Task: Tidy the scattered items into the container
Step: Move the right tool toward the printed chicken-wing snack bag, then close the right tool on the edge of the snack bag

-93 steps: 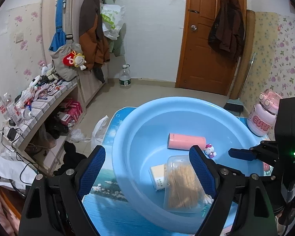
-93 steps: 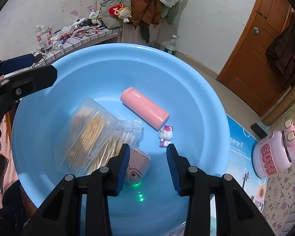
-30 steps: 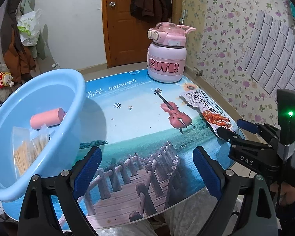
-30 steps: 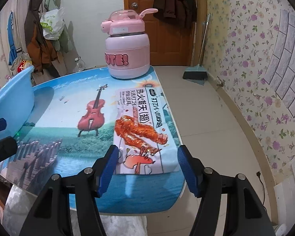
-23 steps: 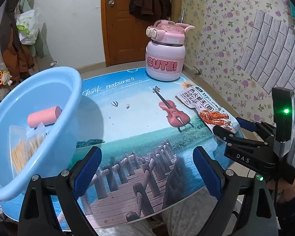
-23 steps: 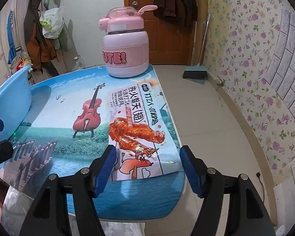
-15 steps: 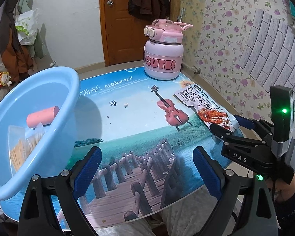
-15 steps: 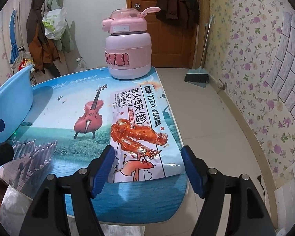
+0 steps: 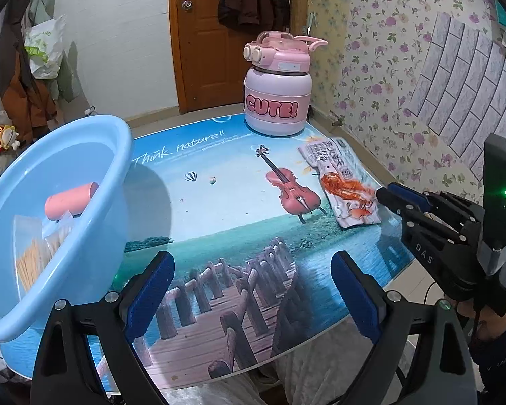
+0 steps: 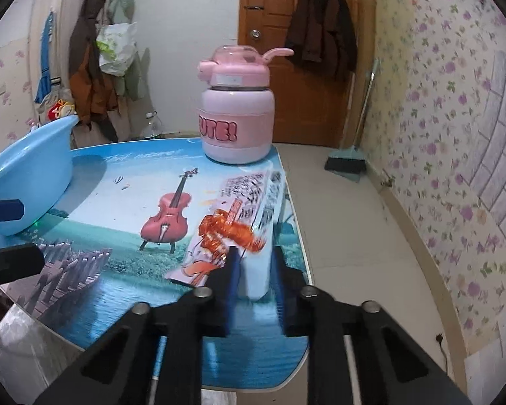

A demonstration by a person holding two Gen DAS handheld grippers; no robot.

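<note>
The right gripper (image 10: 253, 271) has just been closing, its fingers pinching the snack packet (image 10: 239, 216) — lift gently, carry left to the basin (image 9: 57, 175); left gripper (image 9: 253, 290) wide, empty.

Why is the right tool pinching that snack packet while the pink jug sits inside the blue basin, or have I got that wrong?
One thing is off. The jug is not in the basin; it stands on the table, apart from the basin, as the left wrist view shows. The rest holds: the right tool has just closed on the near edge of the snack packet.
</note>
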